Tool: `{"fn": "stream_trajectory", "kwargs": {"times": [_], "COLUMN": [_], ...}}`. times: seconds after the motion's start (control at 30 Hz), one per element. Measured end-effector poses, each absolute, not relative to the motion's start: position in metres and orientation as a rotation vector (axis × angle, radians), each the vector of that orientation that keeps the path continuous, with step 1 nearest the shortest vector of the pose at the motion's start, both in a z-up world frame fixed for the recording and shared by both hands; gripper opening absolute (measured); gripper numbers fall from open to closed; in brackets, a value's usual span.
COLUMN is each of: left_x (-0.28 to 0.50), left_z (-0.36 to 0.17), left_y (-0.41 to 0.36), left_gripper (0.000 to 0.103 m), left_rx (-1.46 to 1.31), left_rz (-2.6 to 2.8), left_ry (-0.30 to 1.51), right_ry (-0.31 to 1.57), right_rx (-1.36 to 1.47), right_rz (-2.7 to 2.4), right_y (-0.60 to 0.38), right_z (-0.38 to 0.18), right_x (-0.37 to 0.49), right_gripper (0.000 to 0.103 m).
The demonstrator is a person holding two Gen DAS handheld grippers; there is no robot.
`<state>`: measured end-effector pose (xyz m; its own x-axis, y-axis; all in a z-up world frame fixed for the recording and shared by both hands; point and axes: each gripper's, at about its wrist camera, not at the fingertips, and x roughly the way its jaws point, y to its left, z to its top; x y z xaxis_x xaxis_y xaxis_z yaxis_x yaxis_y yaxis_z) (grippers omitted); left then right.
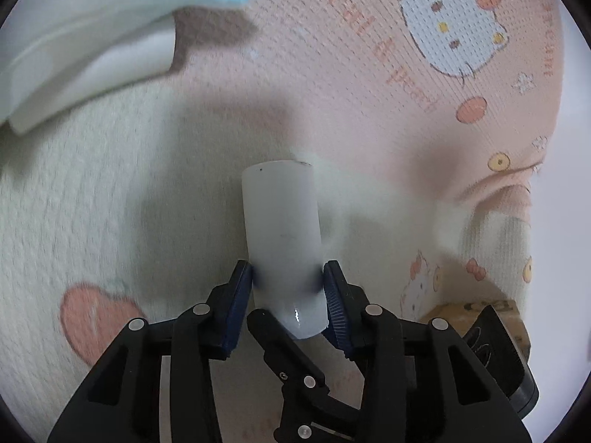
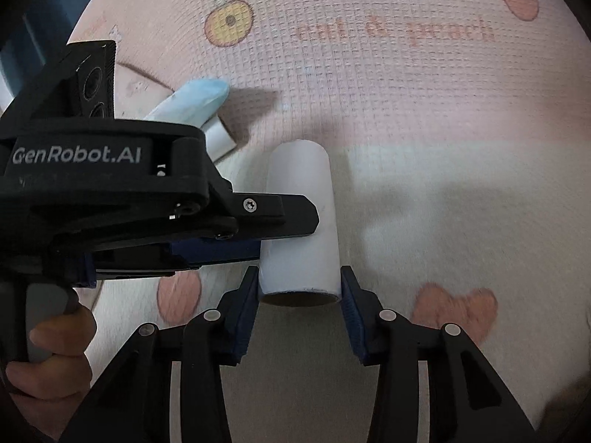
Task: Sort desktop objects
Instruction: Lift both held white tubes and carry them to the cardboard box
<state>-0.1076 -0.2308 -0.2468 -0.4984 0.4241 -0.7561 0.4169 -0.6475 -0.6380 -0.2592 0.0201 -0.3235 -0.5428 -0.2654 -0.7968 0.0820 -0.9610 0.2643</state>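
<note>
A white cylindrical roll [image 1: 282, 236] lies on the cartoon-cat cloth. My left gripper [image 1: 288, 284] is shut on the roll, its blue pads pressing both sides near the roll's near end. In the right wrist view the same roll [image 2: 301, 217] lies lengthwise, its hollow end toward the camera. My right gripper [image 2: 300, 288] brackets that hollow end, jaws close to its sides; a firm grip is not clear. The left gripper's finger [image 2: 273, 217] reaches in from the left onto the roll.
A blue and white face mask with folded white paper [image 1: 92, 37] lies at the upper left, also seen in the right wrist view [image 2: 199, 101]. A cardboard box [image 1: 476, 317] sits at the lower right beyond the cloth. A hand [image 2: 55, 354] holds the left gripper.
</note>
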Motion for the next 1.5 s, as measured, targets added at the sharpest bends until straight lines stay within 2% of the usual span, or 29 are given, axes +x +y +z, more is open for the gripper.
{"fn": "stream_trajectory", "kwargs": {"times": [0.2, 0.57, 0.8, 1.23, 1.5], "left_x": [-0.092, -0.071, -0.068, -0.060, -0.064], "left_z": [-0.243, -0.258, -0.248, -0.158, -0.114], "left_y": [-0.212, -0.200, -0.178, -0.162, -0.150], "left_gripper": [0.045, 0.047, 0.047, 0.047, 0.047], "left_rx": [-1.592, -1.626, -1.608, -1.339, -1.221], "left_rz": [2.355, 2.200, 2.229, 2.374, 2.330], "left_ry": [-1.185, -1.234, -1.154, -1.015, -0.999], "right_ry": [-0.268, -0.468, -0.447, -0.297, -0.257], "right_rx": [1.472, 1.552, 1.562, 1.308, 1.225], "right_rz": [-2.556, -2.519, -2.564, -2.747, -2.816], "right_y": [0.017, 0.020, 0.026, 0.008, 0.029], "right_z": [-0.320, -0.318, -0.308, -0.224, -0.178], "right_x": [-0.236, -0.198, -0.183, -0.188, -0.152], "right_gripper": [0.040, 0.040, 0.040, 0.040, 0.040]}}
